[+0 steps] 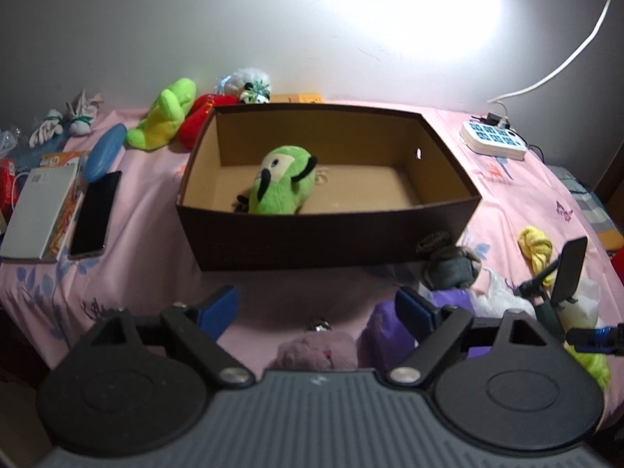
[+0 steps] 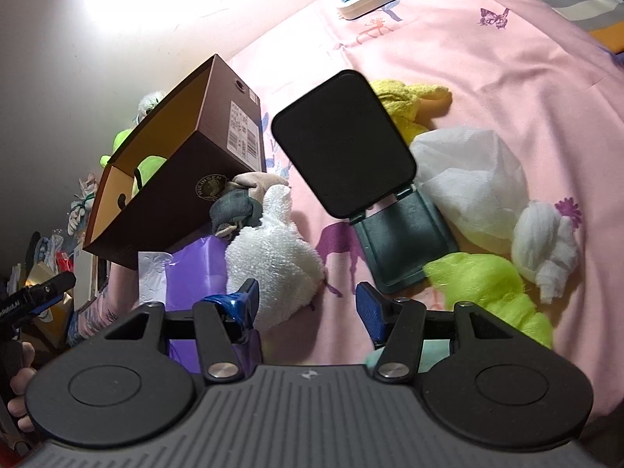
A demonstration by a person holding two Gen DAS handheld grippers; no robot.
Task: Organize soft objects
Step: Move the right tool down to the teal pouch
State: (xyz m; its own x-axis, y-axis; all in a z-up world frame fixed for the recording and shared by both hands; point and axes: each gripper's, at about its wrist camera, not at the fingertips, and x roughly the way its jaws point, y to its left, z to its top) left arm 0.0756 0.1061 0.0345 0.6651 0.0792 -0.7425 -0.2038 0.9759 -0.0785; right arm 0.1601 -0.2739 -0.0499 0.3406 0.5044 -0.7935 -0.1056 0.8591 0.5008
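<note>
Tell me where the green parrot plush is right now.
In the left wrist view the green parrot plush lies inside the brown cardboard box, toward its left front corner.

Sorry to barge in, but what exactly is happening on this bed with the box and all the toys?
A person with a handheld gripper in each hand is sorting soft things into a brown cardboard box on the pink bedsheet. One green plush bird already lies inside. Both grippers are open and empty: the left gripper hovers in front of the box, and the right gripper is beside a white fluffy towel. A yellow cloth and a lime-green fuzzy item remain outside.
</note>
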